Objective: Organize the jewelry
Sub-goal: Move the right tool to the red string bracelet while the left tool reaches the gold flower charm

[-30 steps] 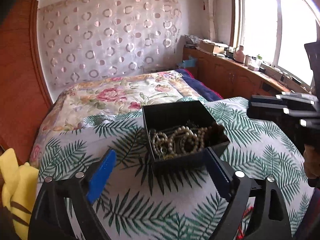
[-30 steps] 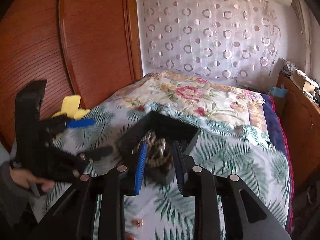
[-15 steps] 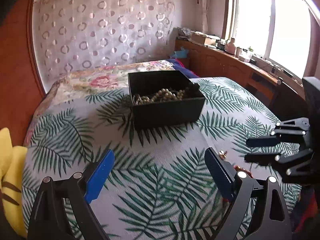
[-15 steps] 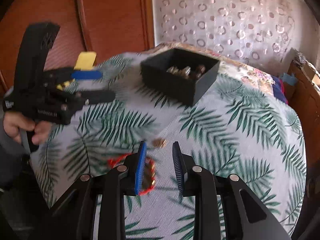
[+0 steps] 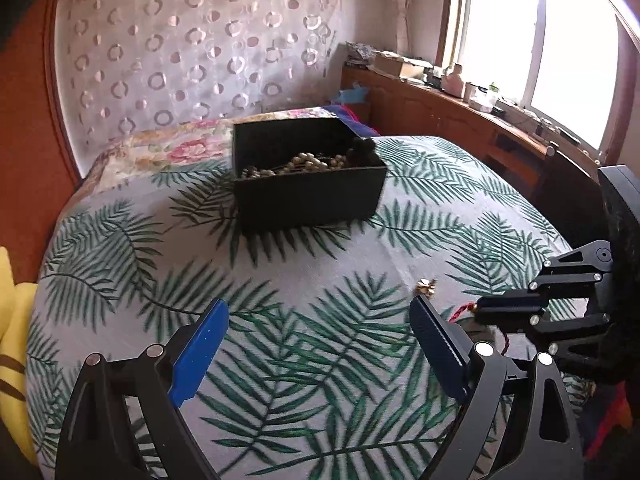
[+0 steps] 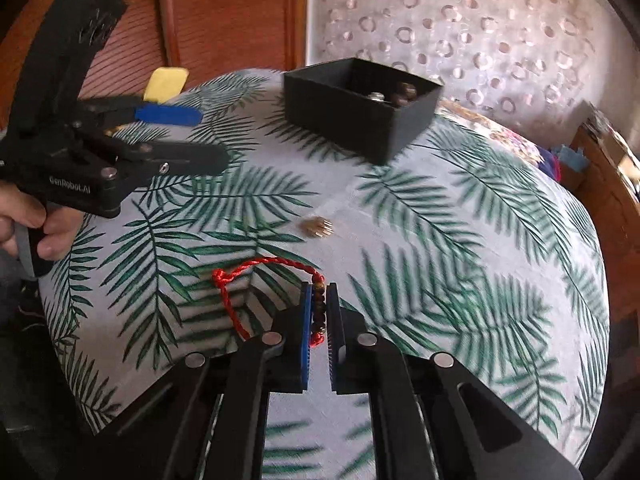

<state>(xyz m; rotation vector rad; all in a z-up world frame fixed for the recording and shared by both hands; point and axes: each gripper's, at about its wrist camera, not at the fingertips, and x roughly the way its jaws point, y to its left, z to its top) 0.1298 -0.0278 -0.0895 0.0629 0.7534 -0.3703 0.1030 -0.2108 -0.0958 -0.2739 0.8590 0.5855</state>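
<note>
Both tongs pulled back from black box [image 6: 360, 108] since earlier. Right tongs [image 6: 319, 320] nearly closed round beaded part of red cord bracelet [image 6: 256, 276] lying on tablecloth [image 6: 460, 240]. Light, floppy, beads slippery I reckon; pinch beads, not cord. Left tongs [image 5: 320, 344] wide open, empty.

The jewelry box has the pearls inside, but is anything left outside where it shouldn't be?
Yes. A small gold trinket lies loose on the leaf-print cloth, apart from the black jewelry box. A red cord bracelet also lies outside, its beads between the right gripper fingers.
</note>
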